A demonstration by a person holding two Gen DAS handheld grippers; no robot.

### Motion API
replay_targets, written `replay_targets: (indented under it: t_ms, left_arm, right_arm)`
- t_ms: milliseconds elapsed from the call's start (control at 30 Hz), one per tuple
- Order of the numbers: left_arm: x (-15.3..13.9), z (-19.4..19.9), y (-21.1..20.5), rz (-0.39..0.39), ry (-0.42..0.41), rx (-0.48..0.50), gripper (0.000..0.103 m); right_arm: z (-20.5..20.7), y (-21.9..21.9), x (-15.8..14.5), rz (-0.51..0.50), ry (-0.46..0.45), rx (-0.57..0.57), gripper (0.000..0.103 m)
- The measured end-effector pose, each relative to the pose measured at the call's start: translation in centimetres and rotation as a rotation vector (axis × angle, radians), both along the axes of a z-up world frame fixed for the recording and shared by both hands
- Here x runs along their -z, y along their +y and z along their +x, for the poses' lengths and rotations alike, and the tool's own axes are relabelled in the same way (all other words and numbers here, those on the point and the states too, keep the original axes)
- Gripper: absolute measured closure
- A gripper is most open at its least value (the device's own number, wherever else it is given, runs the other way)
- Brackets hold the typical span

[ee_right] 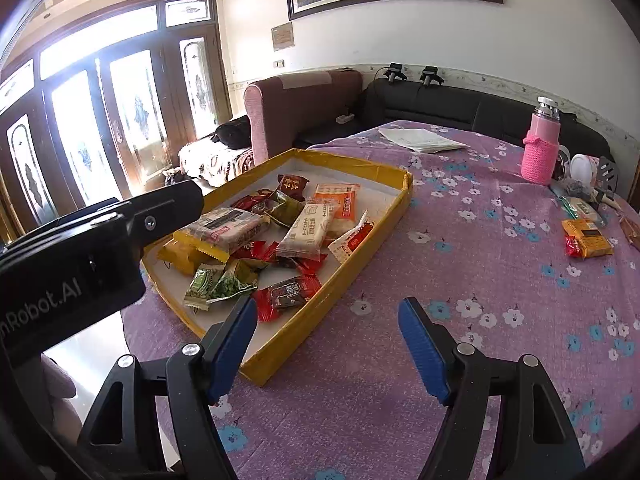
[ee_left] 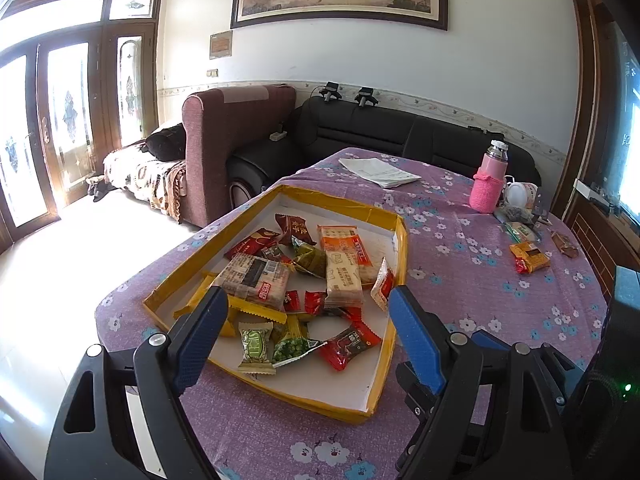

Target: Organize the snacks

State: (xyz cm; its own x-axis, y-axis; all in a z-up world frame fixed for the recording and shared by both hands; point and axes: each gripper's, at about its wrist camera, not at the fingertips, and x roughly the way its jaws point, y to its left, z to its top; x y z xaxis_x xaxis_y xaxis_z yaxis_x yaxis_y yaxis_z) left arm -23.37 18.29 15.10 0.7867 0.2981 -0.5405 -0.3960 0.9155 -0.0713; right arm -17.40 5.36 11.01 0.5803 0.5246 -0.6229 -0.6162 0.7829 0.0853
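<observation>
We see the shallow yellow-rimmed cardboard tray [ee_left: 401, 240] on the purple floral tablecloth [ee_left: 460, 248], piled with light, crinkly, slippery packets; we would pinch each by a sealed edge. At 3 o'clock lies the small orange snack packet [ee_right: 588, 238]. The left gripper [ee_left: 308, 312] and right gripper [ee_right: 328, 322] gape, holding nothing. Only the right view shows the left gripper's black body.

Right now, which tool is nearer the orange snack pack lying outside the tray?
Right. The right tool hovers over bare cloth beside the tray, closer to the orange pack; the left tool sits over the tray, farther away.
</observation>
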Motion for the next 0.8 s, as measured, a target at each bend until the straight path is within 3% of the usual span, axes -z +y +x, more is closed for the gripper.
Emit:
replay_targets:
  t_ms: [167,333,500,800]
  left_arm:
    - [-0.3,-0.4,-0.1,0.007,-0.029,-0.024,0.02]
    - [-1.1,-1.3,-0.3,0.053,-0.049,-0.106,0.02]
    - [-1.1,-2.3,-1.3,0.138,-0.103,-0.05,0.018]
    - [-1.9,0.5,-2.0,0.005,-0.051,0.071,0.016]
  right_arm:
    - [0.1,-0.3,-0.1,0.008,-0.004,-0.005,0.028]
    - [0.2,-0.7,-0.2,0.023,-0.005,-0.003,0.028]
    - [0.1,-0.8,-0.2,0.031,-0.001,-0.017,0.028]
    - [0.2,-3.3,-1.8,0.06,-0.004,-0.02,0.028]
